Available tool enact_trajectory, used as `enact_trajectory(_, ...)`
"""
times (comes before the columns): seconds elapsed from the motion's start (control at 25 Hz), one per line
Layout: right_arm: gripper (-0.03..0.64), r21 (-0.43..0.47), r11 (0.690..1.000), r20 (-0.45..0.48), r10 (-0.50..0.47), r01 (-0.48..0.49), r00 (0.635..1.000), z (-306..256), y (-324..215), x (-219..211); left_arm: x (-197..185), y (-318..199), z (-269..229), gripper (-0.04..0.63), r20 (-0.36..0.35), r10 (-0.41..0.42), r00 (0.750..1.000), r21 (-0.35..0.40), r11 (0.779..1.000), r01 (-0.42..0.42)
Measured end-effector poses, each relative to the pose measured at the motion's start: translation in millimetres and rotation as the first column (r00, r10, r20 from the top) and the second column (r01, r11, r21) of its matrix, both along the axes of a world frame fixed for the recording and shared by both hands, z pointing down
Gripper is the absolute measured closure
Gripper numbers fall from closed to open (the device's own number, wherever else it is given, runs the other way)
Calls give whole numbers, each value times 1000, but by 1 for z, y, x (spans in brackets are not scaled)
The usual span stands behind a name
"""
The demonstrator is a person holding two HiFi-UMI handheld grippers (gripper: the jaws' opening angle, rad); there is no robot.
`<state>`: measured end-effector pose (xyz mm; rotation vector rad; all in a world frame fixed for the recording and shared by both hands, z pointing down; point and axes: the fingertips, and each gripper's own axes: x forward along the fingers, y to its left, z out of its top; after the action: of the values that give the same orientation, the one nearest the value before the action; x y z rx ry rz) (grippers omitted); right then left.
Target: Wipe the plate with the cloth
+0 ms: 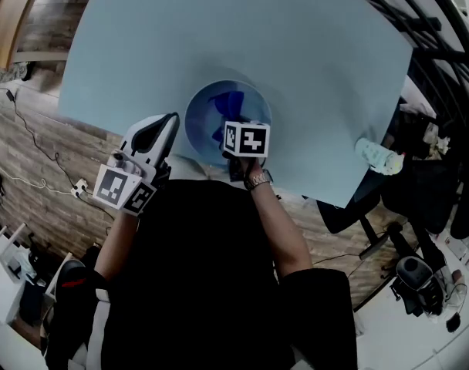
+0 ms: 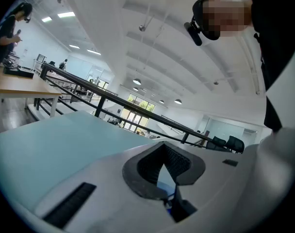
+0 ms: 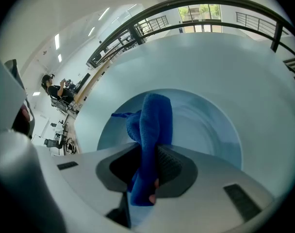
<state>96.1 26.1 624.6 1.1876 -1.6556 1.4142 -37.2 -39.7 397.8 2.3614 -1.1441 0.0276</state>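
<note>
Already done: we judge the pick-up finished, since the deep blue terry cloth [image 3: 152, 123] is in the grip of our right hand-held gripper [image 3: 148, 169] and held over the round pale blue plate [image 3: 213, 127].
Left to do: the wiping itself, or most of it. We see no streak, wet patch or dirt on the plate that would tell how much has been covered.
Right hand-held gripper: its jaws are clamped on the cloth near its lower end, the dark ribbed pads pressing it from both sides. The rest of the cloth sticks out forward past the jaws.
Left hand-held gripper [image 2: 165, 171]: its jaws are drawn together with only a thin sliver between the pads, and nothing is held. In the head view it sits just beside the plate's near left rim, apart from it as far as we can tell.
Cloth: a thick, fuzzy fold doubled over on itself, with a loose corner poking out to the left. Its far end reaches toward the plate's well, but we cannot tell whether it touches.
Plate: shallow, with a raised rim and a smooth flat well. It lies on the light blue counter [image 1: 296, 45] near the edge closest to us and looks clean and dry.
Where the cloth is: over the near-left part of the plate's well.
</note>
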Motion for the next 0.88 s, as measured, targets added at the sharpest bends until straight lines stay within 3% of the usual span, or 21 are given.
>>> enact_trajectory(0.88, 537, 14, 992, 53, -123, 122, 991, -2, -19, -52, -13, 0, 2, 595, 14, -51, 999, -11, 999, 51)
